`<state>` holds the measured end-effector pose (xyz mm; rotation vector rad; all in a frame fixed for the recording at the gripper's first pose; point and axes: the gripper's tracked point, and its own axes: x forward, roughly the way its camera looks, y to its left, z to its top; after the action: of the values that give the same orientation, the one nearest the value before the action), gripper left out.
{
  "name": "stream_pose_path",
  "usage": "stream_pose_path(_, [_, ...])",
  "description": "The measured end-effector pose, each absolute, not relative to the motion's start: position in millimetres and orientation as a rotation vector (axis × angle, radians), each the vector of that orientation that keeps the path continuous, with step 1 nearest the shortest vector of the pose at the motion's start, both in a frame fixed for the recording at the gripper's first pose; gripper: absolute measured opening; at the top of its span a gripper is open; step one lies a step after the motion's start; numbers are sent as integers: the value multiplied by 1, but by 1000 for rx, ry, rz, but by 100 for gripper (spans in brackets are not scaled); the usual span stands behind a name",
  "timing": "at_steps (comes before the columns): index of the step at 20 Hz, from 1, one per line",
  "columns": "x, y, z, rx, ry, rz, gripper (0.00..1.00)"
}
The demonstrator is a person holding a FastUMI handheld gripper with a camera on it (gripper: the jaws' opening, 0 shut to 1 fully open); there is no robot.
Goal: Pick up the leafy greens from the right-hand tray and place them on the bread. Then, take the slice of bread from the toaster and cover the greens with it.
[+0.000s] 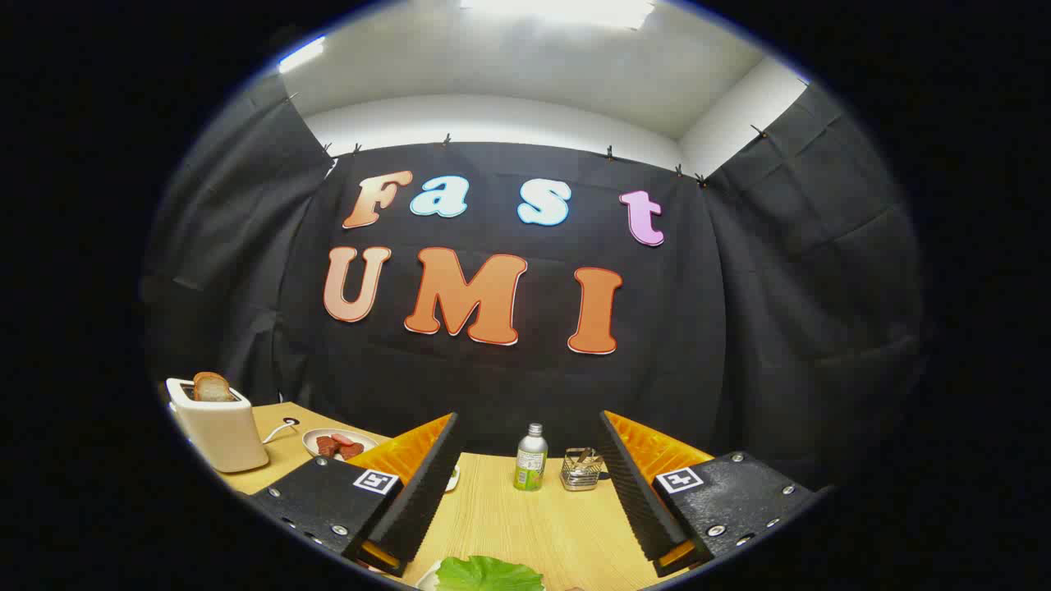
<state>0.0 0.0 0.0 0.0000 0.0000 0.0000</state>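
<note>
— So, how is the tool (525, 492) standing?
— Spread wide over the counter (534, 525), pinching nothing.
— And the greens (487, 574)?
— Near the bottle (531, 458), low between the fingers, on a white tray.
— The bread (213, 387)?
— In the toaster (218, 427), far left of the bottle, with a plate of meat (338, 444) beside it. A wire basket (581, 470) sits just right of the bottle.

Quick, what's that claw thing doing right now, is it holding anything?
Claw: open, fingers spread wide, holding nothing; the leafy greens lie between them, untouched.
</note>
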Motion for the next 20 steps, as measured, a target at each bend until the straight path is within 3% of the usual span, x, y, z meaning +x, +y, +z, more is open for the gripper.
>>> stream_pose_path(14, [-6,34,23,46,-15,80,98])
stream_pose_path(20, [0,40,-5,52,72,83,98])
